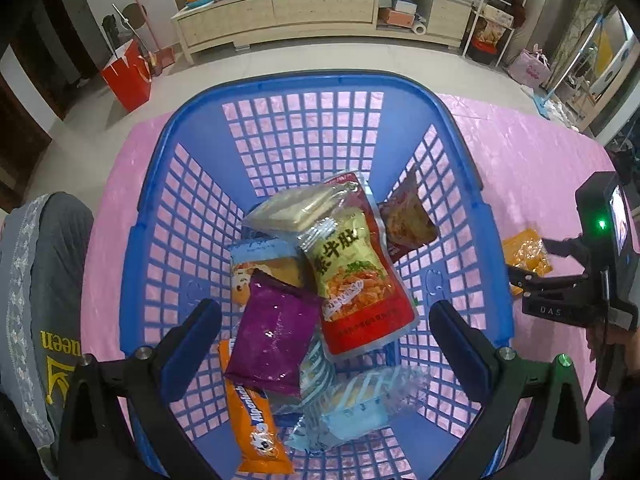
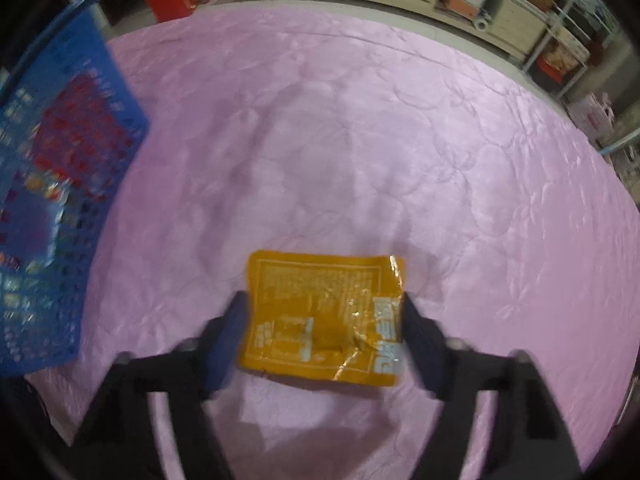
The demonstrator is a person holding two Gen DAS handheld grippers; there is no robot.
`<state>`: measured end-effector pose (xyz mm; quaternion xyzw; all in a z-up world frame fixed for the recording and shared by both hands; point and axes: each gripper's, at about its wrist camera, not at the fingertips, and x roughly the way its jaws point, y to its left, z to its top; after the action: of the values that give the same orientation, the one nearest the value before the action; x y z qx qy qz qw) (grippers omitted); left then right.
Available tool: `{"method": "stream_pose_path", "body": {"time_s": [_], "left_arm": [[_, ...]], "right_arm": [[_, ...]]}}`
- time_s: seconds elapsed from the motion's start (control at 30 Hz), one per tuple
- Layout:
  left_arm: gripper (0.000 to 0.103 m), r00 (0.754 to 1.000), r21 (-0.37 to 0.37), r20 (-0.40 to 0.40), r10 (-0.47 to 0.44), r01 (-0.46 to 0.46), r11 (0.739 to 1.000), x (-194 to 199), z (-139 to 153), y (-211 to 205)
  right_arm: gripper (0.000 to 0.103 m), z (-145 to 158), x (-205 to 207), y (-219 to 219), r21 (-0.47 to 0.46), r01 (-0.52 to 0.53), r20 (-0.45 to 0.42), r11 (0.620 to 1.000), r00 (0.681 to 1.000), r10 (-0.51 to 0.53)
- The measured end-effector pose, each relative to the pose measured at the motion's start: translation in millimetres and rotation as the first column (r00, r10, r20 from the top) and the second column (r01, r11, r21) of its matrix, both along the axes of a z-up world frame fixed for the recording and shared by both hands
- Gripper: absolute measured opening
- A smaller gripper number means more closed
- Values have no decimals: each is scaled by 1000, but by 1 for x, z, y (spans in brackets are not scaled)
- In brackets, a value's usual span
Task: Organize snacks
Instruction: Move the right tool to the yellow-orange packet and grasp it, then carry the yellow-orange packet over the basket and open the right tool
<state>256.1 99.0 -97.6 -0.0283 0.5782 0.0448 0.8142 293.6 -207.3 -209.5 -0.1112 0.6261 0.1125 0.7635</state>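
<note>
Your right gripper, fingers spread, straddles the orange packet at lower centre: light, crinkly, slippery, so pinch its side edges; left gripper gapes empty

A pink quilted cloth covers the table; beyond stand a red bag and a long pale cabinet.

We see even indoor light, glare on the red packet, motion blur across our right wrist view, fisheye bending, dark vignetted corners.
</note>
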Motion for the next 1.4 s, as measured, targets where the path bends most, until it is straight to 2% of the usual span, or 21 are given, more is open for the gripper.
{"method": "stream_pose_path", "body": {"time_s": [0.1,0.13,0.17,0.2,0.33,0.43,0.73,0.9,1.17,1.27,1.4], "left_arm": [[103,1000,-3,4,3,-3,1000,-1,1,-1],[103,1000,-5,7,2,-2,1000,-1,1,-1],[103,1000,-11,11,2,-2,1000,-1,2,1],[103,1000,-15,13,5,-4,1000,-1,2,2],[103,1000,-19,20,8,-8,1000,-6,6,1],[103,999,-16,33,-3,3,1000,-13,11,-2],[103,995,-42,97,3,1,999,-37,42,2],[103,989,-60,150,-4,13,998,-55,69,7],[103,973,-40,231,-20,30,999,-88,99,22],[103,971,-30,240,-18,25,999,-94,101,30],[103,970,-8,243,-6,8,1000,-100,96,41]], "right_arm": [[63,6,-6,3,19,13,17,1000,1000,-13],[28,11,2,1,57,30,17,998,999,-31],[26,11,2,-3,98,48,-21,994,999,-46],[26,11,1,-5,121,56,-37,991,998,-52],[25,16,-7,-8,110,45,-9,993,999,-44],[22,33,-13,-11,151,53,3,987,999,-54],[20,127,-40,-4,203,-9,138,979,990,-20],[20,168,-51,26,240,-40,202,970,979,-10],[20,185,-58,71,259,-115,258,959,965,46],[20,189,-60,90,267,-145,268,953,961,71],[20,179,-53,118,265,-181,252,947,961,114]]}}
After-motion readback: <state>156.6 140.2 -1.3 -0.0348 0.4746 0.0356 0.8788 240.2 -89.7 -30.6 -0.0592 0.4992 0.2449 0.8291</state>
